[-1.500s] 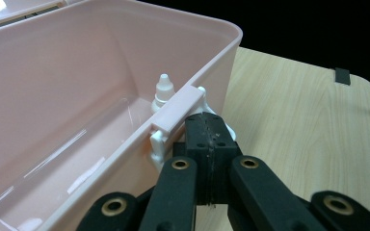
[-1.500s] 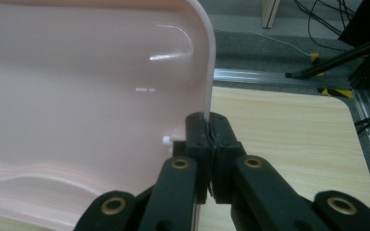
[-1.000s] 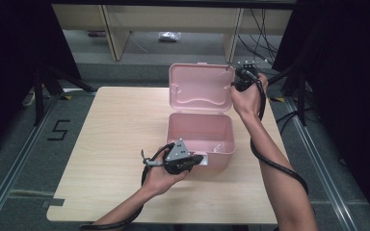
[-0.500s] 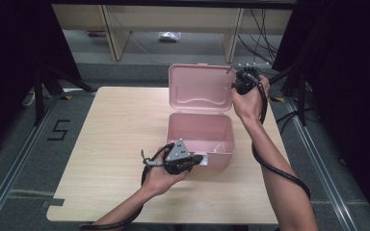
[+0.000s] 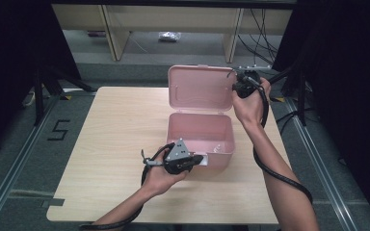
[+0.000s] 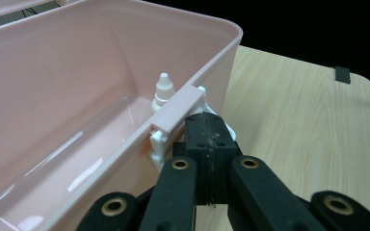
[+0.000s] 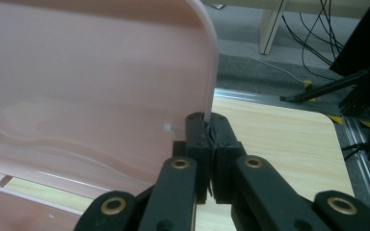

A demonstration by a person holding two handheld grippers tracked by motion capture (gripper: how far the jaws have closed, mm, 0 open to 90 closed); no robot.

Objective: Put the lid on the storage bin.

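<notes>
A pink plastic box (image 5: 200, 130) stands open on the table, its lid (image 5: 200, 89) upright at the back. My left gripper (image 5: 198, 160) is at the box's front wall, jaws shut on the white latch (image 6: 158, 144), whose plastic shows on both sides of the tips (image 6: 207, 127). A small white dropper bottle (image 6: 164, 91) stands inside the box just behind the latch. My right gripper (image 5: 235, 87) pinches the right edge of the lid (image 7: 211, 72), jaws shut on it (image 7: 207, 122).
The box sits right of the middle of a light wooden table (image 5: 106, 139). Black cables (image 5: 279, 175) trail from both grippers along the forearms. Beyond the table's far edge are shelf legs (image 5: 113, 33) and loose cords (image 5: 265, 29) on the floor.
</notes>
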